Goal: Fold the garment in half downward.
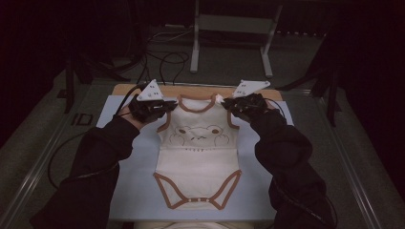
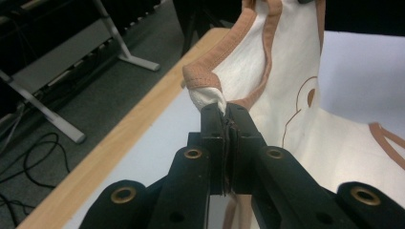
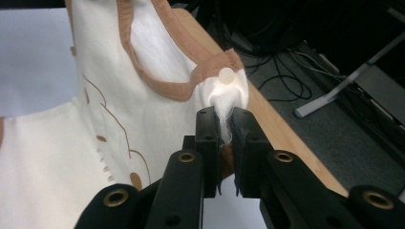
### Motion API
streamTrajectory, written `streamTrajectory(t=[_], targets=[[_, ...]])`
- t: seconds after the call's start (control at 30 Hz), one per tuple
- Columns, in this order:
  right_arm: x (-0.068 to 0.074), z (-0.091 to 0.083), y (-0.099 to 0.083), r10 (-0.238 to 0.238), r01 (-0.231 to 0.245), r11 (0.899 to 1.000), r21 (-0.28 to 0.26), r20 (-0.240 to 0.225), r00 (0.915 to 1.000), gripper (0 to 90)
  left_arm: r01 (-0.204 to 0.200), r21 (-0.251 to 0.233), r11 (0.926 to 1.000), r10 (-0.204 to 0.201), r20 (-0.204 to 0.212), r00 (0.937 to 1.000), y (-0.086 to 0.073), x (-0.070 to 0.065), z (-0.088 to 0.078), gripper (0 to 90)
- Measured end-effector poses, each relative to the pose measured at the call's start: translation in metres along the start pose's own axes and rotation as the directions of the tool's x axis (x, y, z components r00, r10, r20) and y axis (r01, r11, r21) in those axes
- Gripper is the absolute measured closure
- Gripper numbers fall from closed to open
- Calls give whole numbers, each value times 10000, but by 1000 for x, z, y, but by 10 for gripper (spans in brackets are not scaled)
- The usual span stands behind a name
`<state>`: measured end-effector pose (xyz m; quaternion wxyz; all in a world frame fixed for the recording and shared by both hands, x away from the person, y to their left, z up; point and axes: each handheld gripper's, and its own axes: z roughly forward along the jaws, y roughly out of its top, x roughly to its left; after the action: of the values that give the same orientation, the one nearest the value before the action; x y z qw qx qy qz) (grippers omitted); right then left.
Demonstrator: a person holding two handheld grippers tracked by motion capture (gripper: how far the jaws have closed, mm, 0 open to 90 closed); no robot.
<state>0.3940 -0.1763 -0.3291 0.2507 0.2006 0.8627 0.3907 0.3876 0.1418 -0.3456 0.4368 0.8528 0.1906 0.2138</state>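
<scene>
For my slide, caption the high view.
Left gripper and right gripper pinch the bodysuit by its shoulders over the table.

Black sleeves (image 1: pixel 100 148), black brass-riveted tongs (image 2: pixel 225 112)

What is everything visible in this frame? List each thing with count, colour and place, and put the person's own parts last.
Baby bodysuit: 1, cream with brown trim and a brown bear drawing, flat on the table centre, neck end at the far side, snap end near the person.
Snap button: 1, white, on the shoulder tab pinched by the right gripper.
Table: 1, pale blue-white top with a wooden far edge.
Metal stand: 1, grey, on the floor beyond the table.
Cables: several, black, on the floor beyond the table.
Left gripper: 1, black, shut on the bodysuit's left shoulder tab.
Right gripper: 1, black, shut on the other shoulder tab.
Sleeves: 2, black, coming in from the near edge.
</scene>
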Motion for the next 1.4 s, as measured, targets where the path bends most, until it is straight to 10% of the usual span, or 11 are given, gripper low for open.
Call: streamTrajectory(t=[1.4], targets=[[86,-20,-98,551,-489,9982,349,-2068,9768,824,-330,393,9987,255,1781,9837,-76,-95,-10,872]])
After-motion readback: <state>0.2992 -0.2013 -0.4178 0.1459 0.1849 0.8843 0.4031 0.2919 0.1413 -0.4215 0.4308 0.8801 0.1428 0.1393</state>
